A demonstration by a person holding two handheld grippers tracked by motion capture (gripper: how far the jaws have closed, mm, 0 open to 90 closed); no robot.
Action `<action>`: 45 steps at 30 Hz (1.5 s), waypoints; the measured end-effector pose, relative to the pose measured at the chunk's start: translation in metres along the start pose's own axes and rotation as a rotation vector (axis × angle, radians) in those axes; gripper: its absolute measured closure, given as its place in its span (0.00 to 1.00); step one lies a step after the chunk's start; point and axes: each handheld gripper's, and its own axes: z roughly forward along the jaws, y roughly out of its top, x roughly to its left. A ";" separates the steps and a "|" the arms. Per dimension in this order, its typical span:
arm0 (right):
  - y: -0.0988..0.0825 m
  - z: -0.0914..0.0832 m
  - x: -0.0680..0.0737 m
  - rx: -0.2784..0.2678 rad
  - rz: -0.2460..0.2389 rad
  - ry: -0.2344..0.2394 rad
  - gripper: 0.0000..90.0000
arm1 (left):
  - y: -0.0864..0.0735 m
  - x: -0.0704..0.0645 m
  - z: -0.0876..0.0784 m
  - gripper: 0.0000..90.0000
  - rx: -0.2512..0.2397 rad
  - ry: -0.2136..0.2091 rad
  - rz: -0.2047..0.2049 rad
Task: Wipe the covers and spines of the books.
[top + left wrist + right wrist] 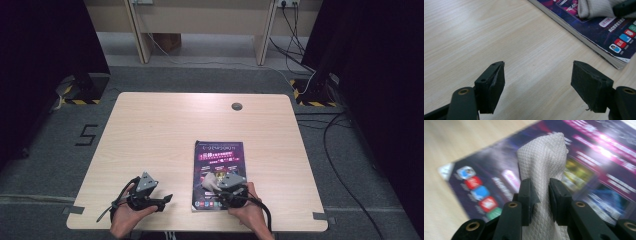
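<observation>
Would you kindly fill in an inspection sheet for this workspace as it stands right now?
Surface: light wood table with a round grommet hole near the far edge.
Job's things: a purple magazine lies flat, closed, right of centre; a white textured cloth is held over its cover.
Clutter: nothing seen.
Grippers: left gripper low over bare wood beside the magazine, jaws open with nothing between them; right gripper over the magazine, jaws shut on the cloth.
Cables: a black lead trails from each gripper; more cables run across the floor on the right.
Surroundings: grey carpet, a floor mark "5" at left, black curtains at both sides.
</observation>
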 end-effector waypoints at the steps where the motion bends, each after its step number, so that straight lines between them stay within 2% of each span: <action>1: 0.002 0.001 0.005 -0.003 -0.011 0.010 0.81 | 0.000 0.001 0.000 0.29 0.001 0.004 -0.002; 3: 0.005 0.004 0.016 -0.002 -0.036 0.043 0.81 | -0.001 0.001 0.000 0.29 0.012 0.015 -0.005; 7: 0.012 0.007 0.034 0.002 -0.094 0.075 0.81 | 0.000 0.003 0.000 0.28 0.016 0.031 -0.005; 11: 0.016 0.010 0.046 0.002 -0.112 0.103 0.82 | 0.000 0.005 -0.001 0.27 0.031 0.073 0.008; 18: 0.018 0.011 0.055 0.001 -0.130 0.132 0.82 | -0.001 0.011 -0.004 0.27 0.017 0.082 -0.026; 22: 0.019 0.011 0.059 -0.002 -0.128 0.156 0.82 | -0.001 0.011 -0.003 0.27 0.020 0.078 -0.030; 24: 0.019 0.011 0.060 -0.004 -0.137 0.153 0.82 | -0.001 0.011 -0.003 0.27 0.016 0.079 -0.031; 29: 0.017 0.009 0.057 0.002 -0.130 0.163 0.82 | -0.001 0.011 -0.003 0.27 0.024 0.075 -0.023; 34: 0.012 0.005 0.046 0.008 -0.108 0.149 0.83 | -0.001 0.010 -0.003 0.27 0.028 0.074 -0.018; 42: -0.009 -0.013 0.017 0.017 -0.036 0.073 0.83 | -0.001 0.008 -0.002 0.27 0.028 0.071 -0.016; 45: -0.019 -0.022 0.002 0.020 -0.011 0.025 0.83 | 0.000 0.007 -0.002 0.27 0.021 0.067 -0.015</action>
